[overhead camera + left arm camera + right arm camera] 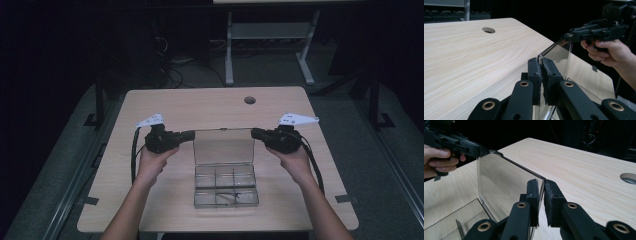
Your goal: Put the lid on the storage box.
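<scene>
Lid [223, 146] of the clear compartment box [226, 191] stands raised and open between my two tools, roughly upright, its top edge running straight from one tool to the other. My left tool [190, 135] has its jaws pinched shut on the lid's near top corner; in the left gripper view the pads [549, 72] press on both faces of the clear sheet. My right tool [255, 133] grips the opposite top corner, jaws drawn in around the edge [541, 178], with a thin gap showing beside one pad. The box's tray lies flat on the table [150, 105], below and just nearer me than both tools.
</scene>
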Action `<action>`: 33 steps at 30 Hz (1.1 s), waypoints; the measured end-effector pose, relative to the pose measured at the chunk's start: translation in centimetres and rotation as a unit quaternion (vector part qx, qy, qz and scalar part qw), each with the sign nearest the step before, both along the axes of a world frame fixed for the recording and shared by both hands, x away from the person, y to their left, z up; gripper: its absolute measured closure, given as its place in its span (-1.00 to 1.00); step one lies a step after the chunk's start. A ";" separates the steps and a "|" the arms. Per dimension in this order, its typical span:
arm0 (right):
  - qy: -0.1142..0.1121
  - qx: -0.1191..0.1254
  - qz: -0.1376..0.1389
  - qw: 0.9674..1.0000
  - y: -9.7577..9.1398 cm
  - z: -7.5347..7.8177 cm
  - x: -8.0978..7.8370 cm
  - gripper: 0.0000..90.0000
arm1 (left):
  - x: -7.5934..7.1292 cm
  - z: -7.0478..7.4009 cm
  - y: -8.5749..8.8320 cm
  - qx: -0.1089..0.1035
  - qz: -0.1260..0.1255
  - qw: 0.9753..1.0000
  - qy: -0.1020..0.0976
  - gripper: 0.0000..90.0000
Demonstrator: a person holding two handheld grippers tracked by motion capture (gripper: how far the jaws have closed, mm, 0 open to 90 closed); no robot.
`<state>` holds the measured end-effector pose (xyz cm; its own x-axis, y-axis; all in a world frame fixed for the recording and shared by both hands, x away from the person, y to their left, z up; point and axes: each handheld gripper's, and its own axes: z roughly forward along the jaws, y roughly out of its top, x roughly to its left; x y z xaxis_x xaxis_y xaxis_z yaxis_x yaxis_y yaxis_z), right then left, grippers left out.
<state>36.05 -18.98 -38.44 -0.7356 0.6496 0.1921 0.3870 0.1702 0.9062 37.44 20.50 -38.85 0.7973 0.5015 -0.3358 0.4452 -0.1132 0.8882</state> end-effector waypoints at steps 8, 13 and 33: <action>-0.016 -0.020 0.016 1.000 -0.1 0.8 -1.4 0.84 | -1.1 1.0 0.0 0.019 -0.011 1.000 -0.014 0.87; -0.024 -0.023 0.024 0.999 -0.2 1.0 -2.3 0.83 | -2.0 1.3 -0.1 0.023 -0.018 0.999 -0.015 0.84; -0.042 -0.036 0.072 0.996 -0.9 1.1 -6.1 0.76 | -6.0 1.6 -0.1 0.045 -0.036 0.998 -0.011 0.71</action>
<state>29.93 -19.87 -37.33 -0.8331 0.5466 0.0840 0.2784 0.2832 0.9178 31.45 20.43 -37.23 0.8392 0.4698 -0.2740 0.4136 -0.2240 0.8825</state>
